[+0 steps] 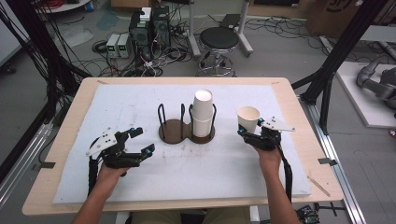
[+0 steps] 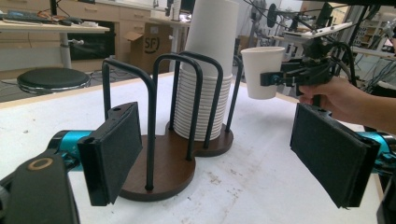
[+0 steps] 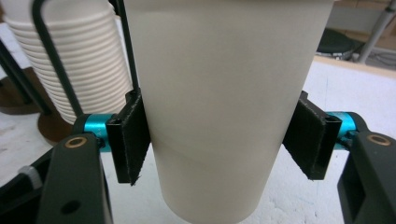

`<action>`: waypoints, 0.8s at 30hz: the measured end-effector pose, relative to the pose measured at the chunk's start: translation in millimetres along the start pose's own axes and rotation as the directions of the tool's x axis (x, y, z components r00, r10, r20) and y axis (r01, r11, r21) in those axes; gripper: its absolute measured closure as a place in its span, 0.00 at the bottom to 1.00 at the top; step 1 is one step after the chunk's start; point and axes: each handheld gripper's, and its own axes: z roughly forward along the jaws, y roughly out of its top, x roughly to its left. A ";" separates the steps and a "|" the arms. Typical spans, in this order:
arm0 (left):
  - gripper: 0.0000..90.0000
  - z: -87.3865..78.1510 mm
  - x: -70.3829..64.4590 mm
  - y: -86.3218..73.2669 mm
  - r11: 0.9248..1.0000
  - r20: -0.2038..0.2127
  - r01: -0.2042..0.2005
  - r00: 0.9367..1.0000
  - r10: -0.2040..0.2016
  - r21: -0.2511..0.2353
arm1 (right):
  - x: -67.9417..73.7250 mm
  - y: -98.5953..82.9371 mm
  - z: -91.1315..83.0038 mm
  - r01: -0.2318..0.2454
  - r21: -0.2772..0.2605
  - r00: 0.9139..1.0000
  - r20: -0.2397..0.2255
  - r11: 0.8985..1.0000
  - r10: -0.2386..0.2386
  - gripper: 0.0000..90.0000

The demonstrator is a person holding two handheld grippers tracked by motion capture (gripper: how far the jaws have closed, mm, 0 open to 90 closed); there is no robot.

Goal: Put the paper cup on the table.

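– Where is the paper cup point(image 1: 248, 118)?
– Upright, clamped in the right gripper point(image 1: 249, 132), to the right of the cup holder point(image 1: 180, 132) and its stack of cups point(image 1: 202, 114).
– And the left gripper point(image 1: 140, 140)?
– Spread wide, empty, over the counter point(image 1: 140, 177), left of the holder.

Legible text: the letters "SF" printed in dark ink on the side of a cardboard box point(image 2: 148, 46) standing on the floor behind the table, seen in the left gripper view. No other lettering can be read.
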 end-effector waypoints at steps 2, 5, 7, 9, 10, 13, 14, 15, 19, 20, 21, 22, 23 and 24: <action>0.18 -0.1 0.0 -0.1 1.000 0.000 -0.001 1.000 0.001 0.001 | -1.1 -1.9 3.5 -0.010 0.019 1.000 0.011 1.000 0.010 0.34; 0.18 -0.5 0.0 -0.1 1.000 -0.003 -0.001 1.000 0.001 0.001 | -3.3 -5.2 8.5 -0.022 0.059 0.999 0.024 0.998 0.021 0.34; 0.18 -0.6 -0.1 -0.2 1.000 -0.004 -0.001 1.000 0.001 0.003 | -4.3 -7.7 11.3 -0.023 0.090 0.999 0.035 0.996 0.020 0.34; 0.18 -0.7 -0.1 -0.4 1.000 -0.004 -0.002 1.000 0.002 0.006 | -5.0 -10.3 13.4 -0.036 0.116 0.999 0.045 0.993 0.031 0.34; 0.19 -0.7 -0.1 -0.5 1.000 -0.004 -0.002 1.000 0.002 0.006 | -6.1 -11.6 14.4 -0.035 0.127 0.998 0.046 0.991 0.029 0.34; 0.19 -1.0 0.0 -0.8 1.000 -0.006 -0.002 1.000 0.002 0.010 | -7.2 -16.4 16.4 -0.038 0.151 0.998 0.052 0.988 0.030 0.34; 0.19 -1.1 0.0 -1.0 1.000 -0.007 0.000 1.000 0.000 0.009 | -8.1 -17.4 15.7 -0.048 0.147 0.998 0.050 0.988 0.041 0.34; 0.19 -1.1 0.0 -1.0 1.000 -0.007 0.001 1.000 -0.001 0.009 | -9.0 -18.2 15.0 -0.059 0.145 0.998 0.046 0.988 0.053 0.34; 0.19 -1.2 0.0 -1.0 1.000 -0.007 -0.002 1.000 0.002 0.014 | -10.5 -18.0 12.0 -0.036 0.165 0.999 0.033 0.986 0.031 0.34; 0.19 -1.2 -0.3 -1.1 1.000 -0.006 0.000 1.000 0.000 0.015 | -10.6 -17.9 11.1 -0.026 0.170 0.999 0.033 0.985 0.021 0.34; 0.19 -1.2 -0.4 -1.1 1.000 -0.007 0.001 1.000 -0.001 0.017 | -9.9 -18.0 9.8 -0.028 0.179 0.999 0.032 0.983 0.023 0.34; 0.19 -1.2 -0.3 -1.2 1.000 -0.007 0.001 1.000 -0.001 0.018 | -10.1 -18.1 9.0 -0.020 0.180 0.999 0.031 0.984 0.014 0.34; 0.19 -1.2 -0.3 -1.3 1.000 -0.007 0.000 1.000 0.000 0.020 | -10.2 -18.1 8.4 -0.019 0.184 0.999 0.031 0.983 0.014 0.34; 0.19 -1.2 -0.3 -1.3 1.000 -0.007 0.000 1.000 0.001 0.022 | -10.8 -18.9 7.3 -0.019 0.184 1.000 0.025 0.983 0.015 0.34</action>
